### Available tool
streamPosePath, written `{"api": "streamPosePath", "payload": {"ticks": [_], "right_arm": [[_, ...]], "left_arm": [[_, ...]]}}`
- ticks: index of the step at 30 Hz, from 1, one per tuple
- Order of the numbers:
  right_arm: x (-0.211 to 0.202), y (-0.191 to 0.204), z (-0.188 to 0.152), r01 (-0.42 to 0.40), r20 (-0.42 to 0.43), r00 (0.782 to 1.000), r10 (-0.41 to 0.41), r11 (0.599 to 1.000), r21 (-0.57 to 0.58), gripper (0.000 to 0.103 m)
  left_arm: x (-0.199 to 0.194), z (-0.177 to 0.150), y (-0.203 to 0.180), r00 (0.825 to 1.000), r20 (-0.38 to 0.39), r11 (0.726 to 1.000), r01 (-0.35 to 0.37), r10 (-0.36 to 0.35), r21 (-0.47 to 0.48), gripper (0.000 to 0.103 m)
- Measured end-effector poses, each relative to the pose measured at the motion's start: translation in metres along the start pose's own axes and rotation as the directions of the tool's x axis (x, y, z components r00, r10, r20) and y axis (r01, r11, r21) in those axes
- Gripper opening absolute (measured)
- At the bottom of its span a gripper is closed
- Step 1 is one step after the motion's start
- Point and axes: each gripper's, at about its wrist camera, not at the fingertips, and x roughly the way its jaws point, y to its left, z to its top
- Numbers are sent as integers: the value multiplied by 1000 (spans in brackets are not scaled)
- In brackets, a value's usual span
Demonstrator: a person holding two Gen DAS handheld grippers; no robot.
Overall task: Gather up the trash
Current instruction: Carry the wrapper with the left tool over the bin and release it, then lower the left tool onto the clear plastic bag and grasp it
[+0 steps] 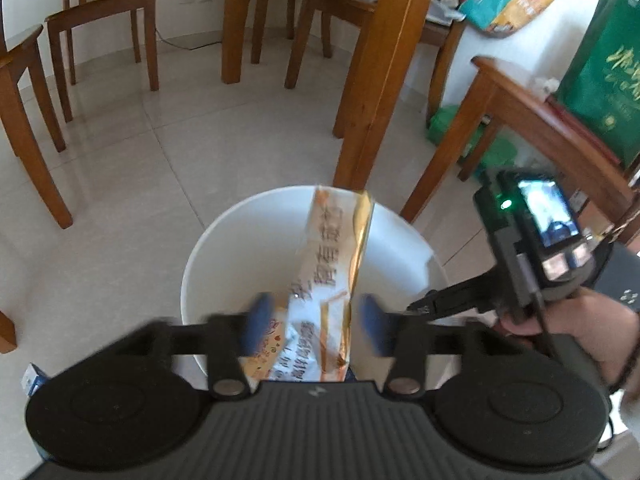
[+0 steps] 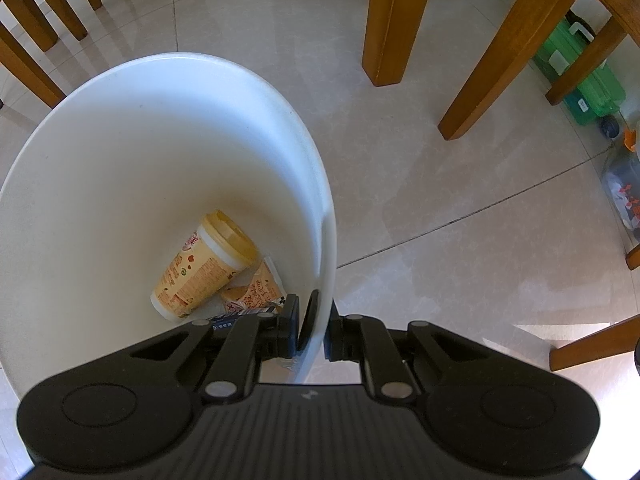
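A white bucket [image 1: 240, 216] stands on the tiled floor below my left gripper [image 1: 316, 324]. A long orange-and-white snack wrapper [image 1: 332, 264] hangs over the bucket mouth between the blue fingers [image 1: 258, 320], which are spread apart and blurred, with a gap on either side of the wrapper. My right gripper [image 2: 314, 328] is shut on the bucket's rim [image 2: 326, 240], one finger inside and one outside; it also shows as a gripper [image 1: 420, 304] in a person's hand [image 1: 580, 320]. On the bucket's bottom lie a yellow cup [image 2: 200, 268] and a crumpled packet [image 2: 256, 284].
Wooden table legs [image 1: 376, 80] and chairs [image 1: 104, 20] ring the bucket. A green bag [image 1: 600, 80] sits on a side table at right. A green box [image 2: 580, 76] lies under a chair. A small blue-white box [image 1: 32, 376] sits on the floor at left.
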Motion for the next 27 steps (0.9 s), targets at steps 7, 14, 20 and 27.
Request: {"api": "streamPosePath", "payload": {"ticks": [7,14,20,27], "right_arm": [[0,0,-1,0,-1,1000,0,1000,-6,14],[1,1,0,3,0,1000,-3,1000,-12,14],[1,1,0,-1,2,1000,1,1000,-15,14],[2,2,-2,3,1,1000,-3,1000,-19,14]], "left_arm": [[4,-8,0,999,-7,999,-54,54,4,86],[-7,-28,29,991,-28,991,-128,127,-35,90],[-17,-52,72,978,-69,972,-202,195,-120,93],[-20,-107,141,947,-152,907,-316,283,-280,93]]}}
